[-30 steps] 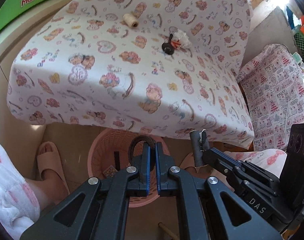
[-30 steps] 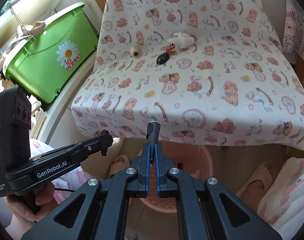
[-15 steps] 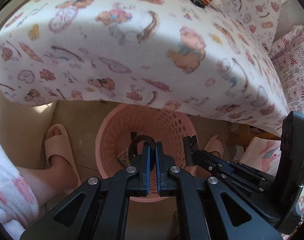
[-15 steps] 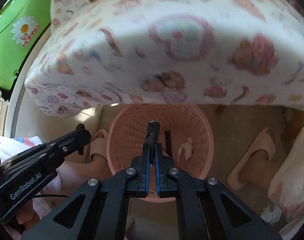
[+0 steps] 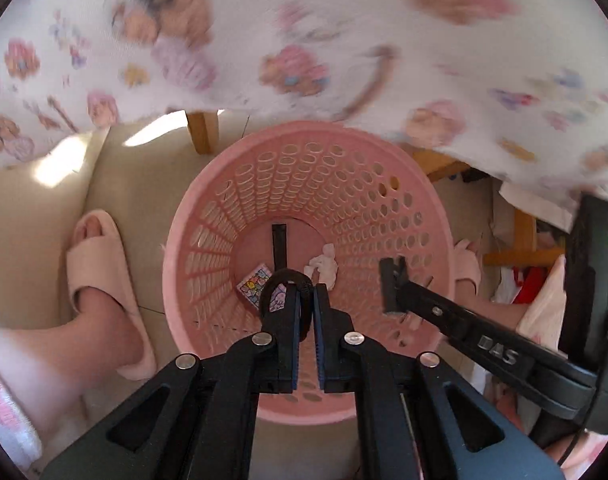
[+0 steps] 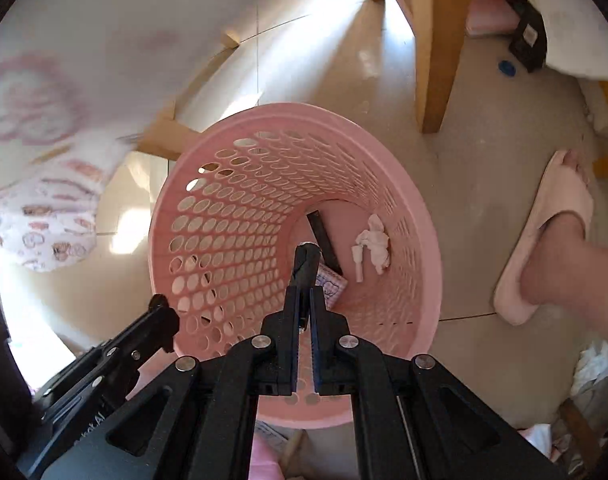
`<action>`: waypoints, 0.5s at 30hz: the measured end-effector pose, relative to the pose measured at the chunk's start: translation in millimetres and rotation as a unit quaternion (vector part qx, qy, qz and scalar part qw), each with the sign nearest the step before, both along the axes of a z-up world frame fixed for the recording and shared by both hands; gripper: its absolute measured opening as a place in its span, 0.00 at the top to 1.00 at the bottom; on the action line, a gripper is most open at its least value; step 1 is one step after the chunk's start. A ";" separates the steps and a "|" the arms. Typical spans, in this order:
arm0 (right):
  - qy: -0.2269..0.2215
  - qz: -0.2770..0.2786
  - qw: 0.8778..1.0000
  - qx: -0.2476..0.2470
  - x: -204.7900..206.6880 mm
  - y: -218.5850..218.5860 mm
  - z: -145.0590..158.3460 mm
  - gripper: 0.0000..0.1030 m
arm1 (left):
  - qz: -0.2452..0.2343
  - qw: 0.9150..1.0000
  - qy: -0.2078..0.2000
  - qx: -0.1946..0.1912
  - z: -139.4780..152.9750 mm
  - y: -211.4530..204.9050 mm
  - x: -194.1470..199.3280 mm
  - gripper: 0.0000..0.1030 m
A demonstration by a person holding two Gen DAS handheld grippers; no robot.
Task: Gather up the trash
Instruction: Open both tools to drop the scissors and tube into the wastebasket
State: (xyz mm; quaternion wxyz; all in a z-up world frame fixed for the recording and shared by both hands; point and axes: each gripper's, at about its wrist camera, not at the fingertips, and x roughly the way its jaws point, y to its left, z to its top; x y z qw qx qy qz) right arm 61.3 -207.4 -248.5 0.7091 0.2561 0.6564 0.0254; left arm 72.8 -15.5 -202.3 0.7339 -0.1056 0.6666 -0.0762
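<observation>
A pink perforated basket (image 5: 175, 240) stands on the floor below the table edge. My left gripper (image 5: 306, 290) hangs over its mouth with a black elastic loop (image 5: 277, 278) between its jaws, which are opening slightly while still holding it. My right gripper (image 6: 304, 292) is shut on a short dark stick-like piece (image 6: 308, 258) over the same basket (image 6: 424, 240). On the basket floor lie a black strip (image 5: 279, 242), a crumpled white tissue (image 6: 372, 244) and a small colourful card (image 5: 255, 286). Each gripper shows in the other's view: right gripper (image 5: 392, 284), left gripper (image 6: 161, 312).
A patterned tablecloth (image 5: 304, 40) overhangs the basket's far side. A person's feet in pink slippers (image 5: 99, 264) (image 6: 552, 232) stand on either side of the basket. Wooden table legs (image 6: 436, 60) rise behind it on the tiled floor.
Both grippers have dropped from table height to just above the basket mouth, tilting more steeply down. The tabletop items have left view. Each still carries its piece.
</observation>
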 end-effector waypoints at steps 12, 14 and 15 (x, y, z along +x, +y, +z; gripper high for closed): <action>-0.003 -0.078 0.995 0.061 -8.8 -32.0 -9.5 0.47 | 0.048 0.999 -0.016 -0.006 2.7 17.9 -5.5 0.61; -0.008 -0.070 0.996 0.047 -8.4 -30.5 -5.8 0.47 | 0.047 0.999 -0.020 -0.002 6.8 15.4 -6.5 0.53; -0.009 -0.067 0.997 0.043 -7.4 -30.0 -2.5 0.47 | 0.047 0.999 -0.019 0.001 7.9 14.6 -7.2 0.53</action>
